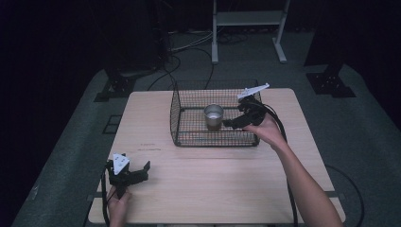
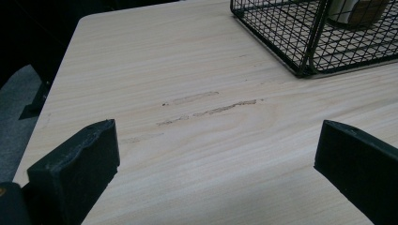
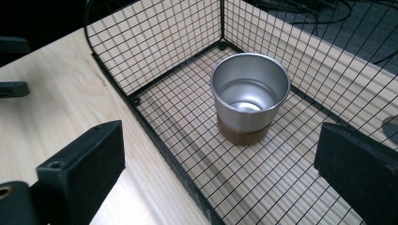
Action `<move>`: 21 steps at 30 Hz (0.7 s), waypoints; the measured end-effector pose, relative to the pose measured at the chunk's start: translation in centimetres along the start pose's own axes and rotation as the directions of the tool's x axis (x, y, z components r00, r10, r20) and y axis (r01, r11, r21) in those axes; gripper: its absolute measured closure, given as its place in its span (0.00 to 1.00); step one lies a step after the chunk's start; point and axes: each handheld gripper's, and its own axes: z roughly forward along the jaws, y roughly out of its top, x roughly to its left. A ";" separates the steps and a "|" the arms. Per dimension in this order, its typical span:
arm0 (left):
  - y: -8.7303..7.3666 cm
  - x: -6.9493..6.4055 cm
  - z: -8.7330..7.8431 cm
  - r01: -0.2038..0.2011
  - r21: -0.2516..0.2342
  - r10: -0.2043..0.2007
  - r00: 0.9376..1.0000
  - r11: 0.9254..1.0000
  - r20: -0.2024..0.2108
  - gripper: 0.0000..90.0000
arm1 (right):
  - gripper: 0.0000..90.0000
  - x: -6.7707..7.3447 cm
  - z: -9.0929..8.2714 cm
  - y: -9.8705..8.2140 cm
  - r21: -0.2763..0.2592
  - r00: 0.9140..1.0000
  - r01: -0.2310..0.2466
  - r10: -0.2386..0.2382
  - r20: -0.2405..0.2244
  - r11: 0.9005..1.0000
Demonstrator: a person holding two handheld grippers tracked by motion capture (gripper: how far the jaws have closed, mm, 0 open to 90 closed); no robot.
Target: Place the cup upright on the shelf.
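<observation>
Your right tool (image 1: 230,124) is spread wide and holds nothing, reaching over the black wire-mesh basket's (image 1: 177,111) right side toward the brushed-metal cup with a brown base (image 3: 248,96). That cup stands upright on the basket's grid floor, apart from the jaws. Your left tool (image 1: 142,170) also gapes wide, empty, over the pale wood-grain worktop (image 2: 197,140), well apart from the basket

1. Our left gripper (image 1: 142,169) is black, topped by a grey three-cornered plate with dark marks.
2. Our right gripper (image 1: 228,124) is black too, with a pale plate and a black cable.
3. Its square jaw pads carry small screw holes.
4. Our forearms are bare, without sleeves.
</observation>
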 end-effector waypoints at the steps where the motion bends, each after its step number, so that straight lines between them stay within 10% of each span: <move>1: 0.0 0.0 0.0 0.000 0.000 0.000 1.000 1.000 0.000 0.00 | 0.02 0.0 -0.1 -0.2 0.000 1.000 -0.004 0.004 -0.005 1.000; 21: 0.0 -0.2 0.1 -0.022 0.001 0.022 1.000 1.000 0.004 0.00 | 0.02 1.3 -2.8 -3.3 -0.025 0.999 0.013 -0.014 -0.047 1.000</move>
